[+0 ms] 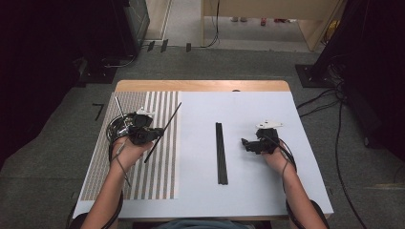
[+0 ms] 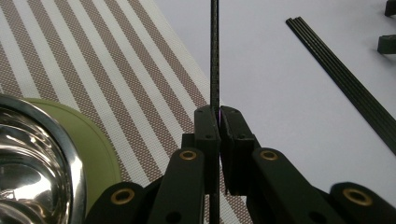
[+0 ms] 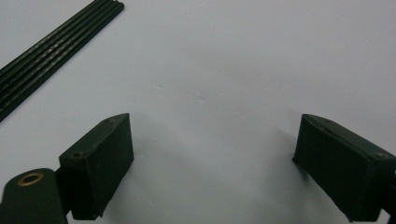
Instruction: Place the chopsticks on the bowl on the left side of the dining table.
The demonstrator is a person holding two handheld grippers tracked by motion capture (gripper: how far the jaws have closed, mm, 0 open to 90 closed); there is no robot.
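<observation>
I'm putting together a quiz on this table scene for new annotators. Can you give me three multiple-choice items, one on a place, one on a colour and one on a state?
1. Where does the bundle of thin black rods lie?
A. on the white table surface
B. on the striped mat
C. in the metal bowl

2. What colours are the stripes of the woven placemat?
A. blue and yellow
B. brown and white
C. red and black

3. How does the left gripper stand?
A. wide open over the bowl
B. open with nothing between its jaws
C. shut on a single thin black rod

Answers: 1 A, the high view shows the bundle on bare white between the hands. 2 B, the left gripper view shows brown and white bands. 3 C, the jaws pinch the rod in that view.
</observation>
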